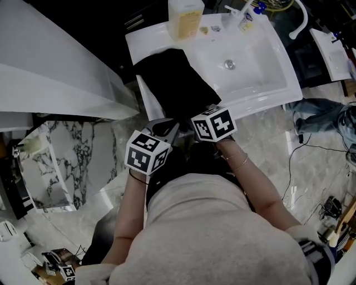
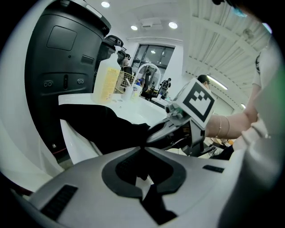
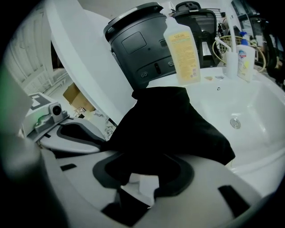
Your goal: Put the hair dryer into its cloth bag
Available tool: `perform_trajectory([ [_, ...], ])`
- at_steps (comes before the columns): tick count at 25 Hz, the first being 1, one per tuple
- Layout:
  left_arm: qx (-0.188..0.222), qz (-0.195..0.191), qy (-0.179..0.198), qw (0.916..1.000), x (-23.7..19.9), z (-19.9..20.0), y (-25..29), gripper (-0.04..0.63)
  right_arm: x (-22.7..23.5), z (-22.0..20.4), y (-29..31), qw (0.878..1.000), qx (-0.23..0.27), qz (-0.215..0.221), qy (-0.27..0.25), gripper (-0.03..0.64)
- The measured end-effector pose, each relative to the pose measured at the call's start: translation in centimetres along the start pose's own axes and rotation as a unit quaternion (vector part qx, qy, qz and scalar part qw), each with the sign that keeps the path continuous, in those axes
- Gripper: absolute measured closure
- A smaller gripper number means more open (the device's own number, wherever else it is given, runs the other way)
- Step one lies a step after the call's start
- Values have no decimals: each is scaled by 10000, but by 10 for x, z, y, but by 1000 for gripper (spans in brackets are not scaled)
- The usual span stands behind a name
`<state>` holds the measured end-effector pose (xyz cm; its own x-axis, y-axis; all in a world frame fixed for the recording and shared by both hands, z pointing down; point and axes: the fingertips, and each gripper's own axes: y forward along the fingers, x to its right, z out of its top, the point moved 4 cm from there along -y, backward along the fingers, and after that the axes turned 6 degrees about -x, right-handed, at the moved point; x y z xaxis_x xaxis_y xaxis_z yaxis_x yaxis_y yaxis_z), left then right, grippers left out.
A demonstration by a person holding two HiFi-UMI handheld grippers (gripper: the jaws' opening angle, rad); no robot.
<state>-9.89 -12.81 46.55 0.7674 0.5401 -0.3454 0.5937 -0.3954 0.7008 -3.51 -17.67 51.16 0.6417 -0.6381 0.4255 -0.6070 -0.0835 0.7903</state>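
A black cloth bag lies draped over the left rim of the white sink and hangs down toward me. My left gripper sits at its near end, and in the left gripper view the jaws are shut on a fold of the bag. Beside it on the right is my right gripper. Its jaws stand apart, with the bag lying over and between them and hiding the tips. No hair dryer shows in any view.
A yellow soap bottle and small bottles stand on the sink's back rim. A dark grey machine stands behind the sink. A white slanted panel is at the left. Cables lie on the marble floor.
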Motion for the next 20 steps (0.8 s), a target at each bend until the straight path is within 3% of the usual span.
perform_trajectory([
  [5, 75, 67, 74, 9999, 2, 2, -2, 577, 0, -3, -15, 9998, 193, -78, -3, 453],
  [12, 279, 93, 90, 9995, 1, 19, -9, 538, -1, -6, -49, 9987, 477, 153, -46, 464],
  [15, 464, 69, 76, 9989, -1, 33, -12, 538, 3, 5, -73, 9951, 991, 45, 39, 541],
  [20, 858, -125, 68, 9962, 5, 56, -19, 540, 6, 26, -106, 9783, 2036, -9, 381, 585],
])
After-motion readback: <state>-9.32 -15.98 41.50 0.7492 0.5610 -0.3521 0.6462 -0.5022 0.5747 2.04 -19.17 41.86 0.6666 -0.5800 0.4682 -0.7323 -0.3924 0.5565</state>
